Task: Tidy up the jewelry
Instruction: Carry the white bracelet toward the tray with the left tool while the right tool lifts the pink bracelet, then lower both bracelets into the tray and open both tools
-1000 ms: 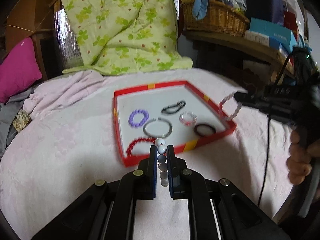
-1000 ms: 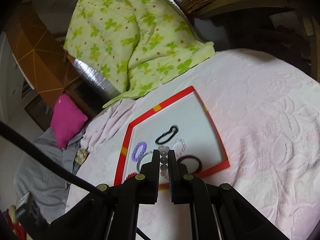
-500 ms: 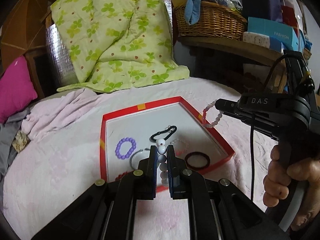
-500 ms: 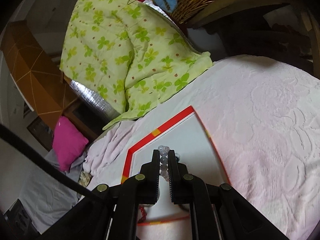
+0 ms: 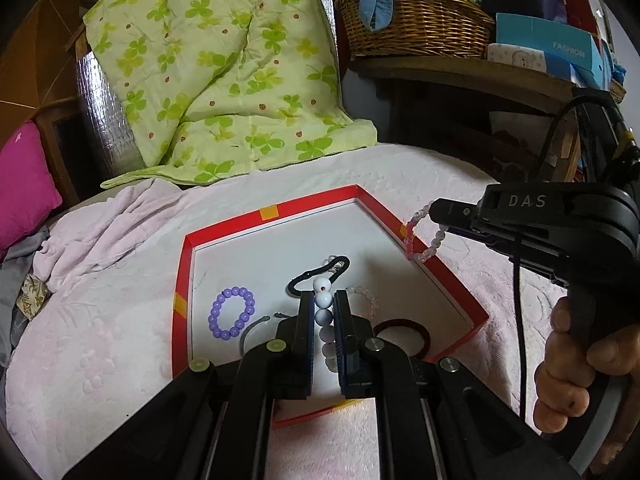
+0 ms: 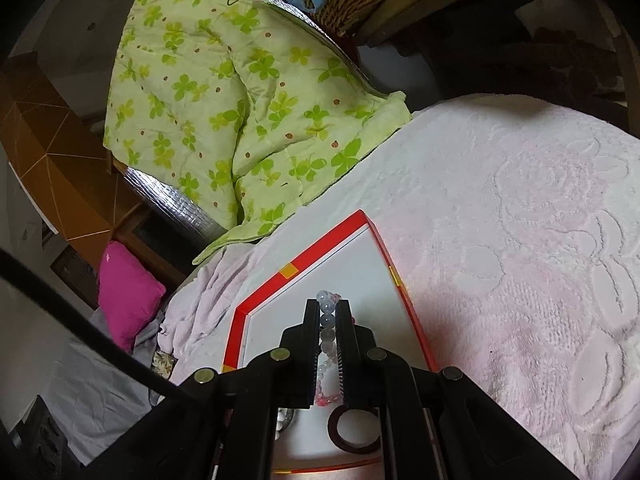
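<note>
Four bracelets [image 5: 232,313] lie, perhaps loose, in red tray [image 5: 182,264].

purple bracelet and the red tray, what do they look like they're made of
Purple bracelet: round opaque beads, probably plastic or acrylic, with a soft sheen. Red tray: likely cardboard, a shallow box lid with thin straight folded walls, matte red rim and plain white inside.
</note>
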A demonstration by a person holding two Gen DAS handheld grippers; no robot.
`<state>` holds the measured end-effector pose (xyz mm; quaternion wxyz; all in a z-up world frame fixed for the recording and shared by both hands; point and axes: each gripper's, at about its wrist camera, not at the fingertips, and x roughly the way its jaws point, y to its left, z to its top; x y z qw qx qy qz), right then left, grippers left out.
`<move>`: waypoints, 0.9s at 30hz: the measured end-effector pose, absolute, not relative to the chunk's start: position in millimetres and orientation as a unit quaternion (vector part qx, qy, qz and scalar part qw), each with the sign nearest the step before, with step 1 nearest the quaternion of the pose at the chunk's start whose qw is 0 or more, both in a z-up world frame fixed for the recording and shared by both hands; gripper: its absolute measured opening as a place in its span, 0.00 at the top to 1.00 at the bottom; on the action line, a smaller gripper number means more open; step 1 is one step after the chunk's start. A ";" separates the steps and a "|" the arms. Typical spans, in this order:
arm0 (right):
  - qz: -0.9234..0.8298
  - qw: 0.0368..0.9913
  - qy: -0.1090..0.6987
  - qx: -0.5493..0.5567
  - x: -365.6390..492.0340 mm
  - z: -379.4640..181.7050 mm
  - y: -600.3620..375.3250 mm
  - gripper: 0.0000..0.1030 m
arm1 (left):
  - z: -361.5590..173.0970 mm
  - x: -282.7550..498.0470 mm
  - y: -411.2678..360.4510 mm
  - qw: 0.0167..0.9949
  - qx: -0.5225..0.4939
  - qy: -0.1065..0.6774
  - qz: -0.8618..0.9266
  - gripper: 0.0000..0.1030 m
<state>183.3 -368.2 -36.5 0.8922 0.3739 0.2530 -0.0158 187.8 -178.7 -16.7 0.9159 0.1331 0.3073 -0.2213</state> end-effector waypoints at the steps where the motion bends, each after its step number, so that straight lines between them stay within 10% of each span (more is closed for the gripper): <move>1: -0.015 0.891 0.252 0.377 183.4 -37.1 -369.3 0.92 | -17.3 188.5 -179.5 0.916 0.134 0.307 -0.222 0.91; 27: -0.008 0.890 0.249 0.382 196.1 -44.0 -364.7 0.92 | -29.1 194.6 -183.6 0.908 0.136 0.324 -0.228 0.91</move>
